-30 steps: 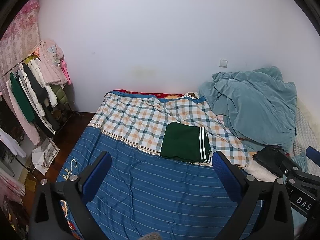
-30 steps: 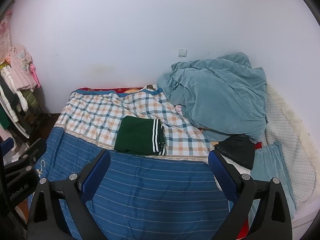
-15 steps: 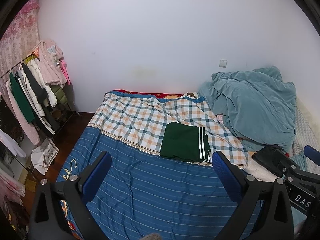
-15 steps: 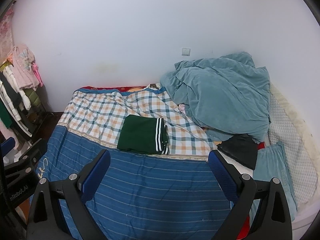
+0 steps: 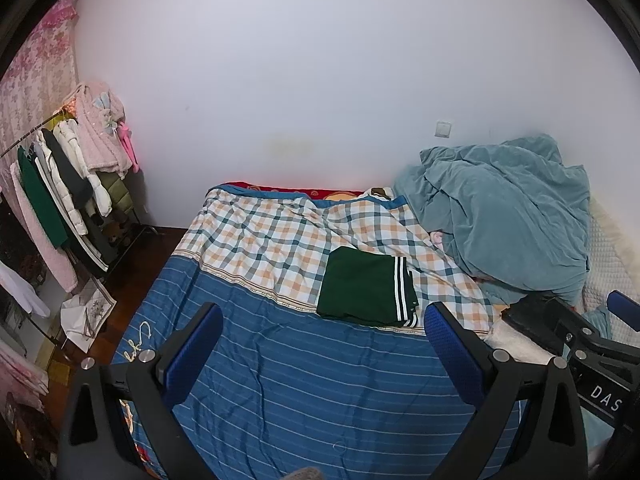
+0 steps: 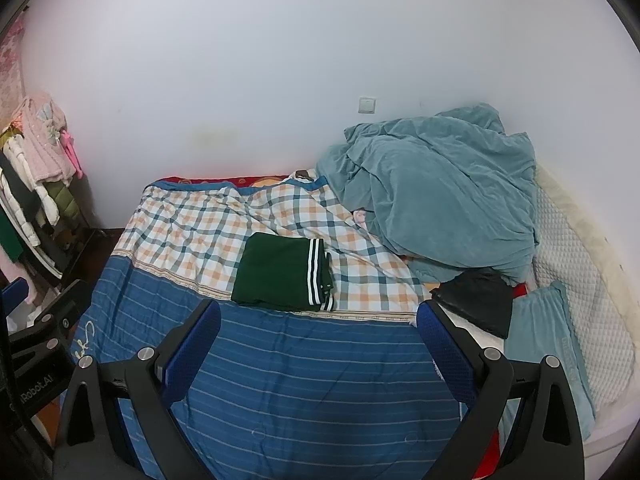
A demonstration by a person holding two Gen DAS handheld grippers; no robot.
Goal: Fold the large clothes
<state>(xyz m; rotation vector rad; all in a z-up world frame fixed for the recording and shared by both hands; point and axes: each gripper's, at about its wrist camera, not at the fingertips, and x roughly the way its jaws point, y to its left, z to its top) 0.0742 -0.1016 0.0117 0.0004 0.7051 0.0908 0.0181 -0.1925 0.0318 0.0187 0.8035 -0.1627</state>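
Green knit, already folded into a neat rectangle, is lying on the bed (image 5: 280, 392): the green garment (image 5: 362, 286) is sitting on the checked part of the cover, right at the seam where the blue striped part begins, a little right of the bed's middle and left of the heaped teal blanket (image 5: 504, 216). Its white-striped band is lying along its right edge, facing the blanket, and the stacked layers are showing at that same end. The rectangle is only slightly longer than wide; its long axis seems to be running left to right, with the near edge parallel to the seam.

Both tools are hanging well above and nearer than the cloth, touching nothing. The left hand-held gripper (image 5: 324, 350) is holding its blue fingers spread wide with only bed cover between them, and the right hand-held gripper (image 6: 318, 346) is spread and empty in the same way.

Judging from this, the fold on this piece looks finished, and the step in hand is probably fetching the next garment; the dark garment (image 6: 478, 300) lying near the right side, beside the blanket, is a likely candidate. To do that well, each hand-held gripper should be pinching a separate corner or shoulder, lifting the cloth clear and spreading it flat on the open blue area without dragging across the finished stack.
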